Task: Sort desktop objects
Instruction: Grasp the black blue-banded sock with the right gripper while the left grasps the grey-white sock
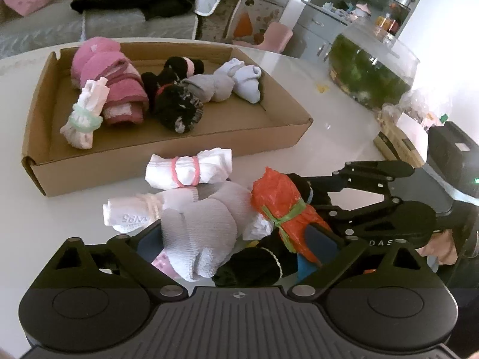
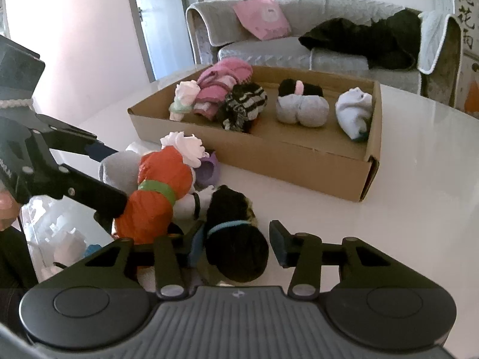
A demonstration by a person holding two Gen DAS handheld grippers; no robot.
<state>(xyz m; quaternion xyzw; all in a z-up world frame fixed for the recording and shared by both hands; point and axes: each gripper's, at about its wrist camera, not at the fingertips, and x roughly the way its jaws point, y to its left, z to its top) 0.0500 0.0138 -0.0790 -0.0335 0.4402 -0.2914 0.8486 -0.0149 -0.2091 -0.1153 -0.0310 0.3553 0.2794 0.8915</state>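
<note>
Pick step is being carried out: right tongs (image 2: 236,246) are being held apart around the black sock bundle (image 2: 236,239) on the worktop (image 2: 404,209), pads not yet clamped. Left tongs (image 1: 239,248) are being held apart around the white sock roll (image 1: 197,233). Next, closure is being called for, then transfer into the cardboard box (image 2: 299,161).

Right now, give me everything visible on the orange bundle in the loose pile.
The orange bundle looks like crinkly orange plastic film, cinched at its waist by a green band, with white material puffing from one end. It lies on its side on the white table, outside the cardboard box, in the loose pile. It presses against a grey-white sock roll and lies close beside a black sock roll. One of the left gripper's fingers touches it; the right gripper straddles the black roll.
</note>
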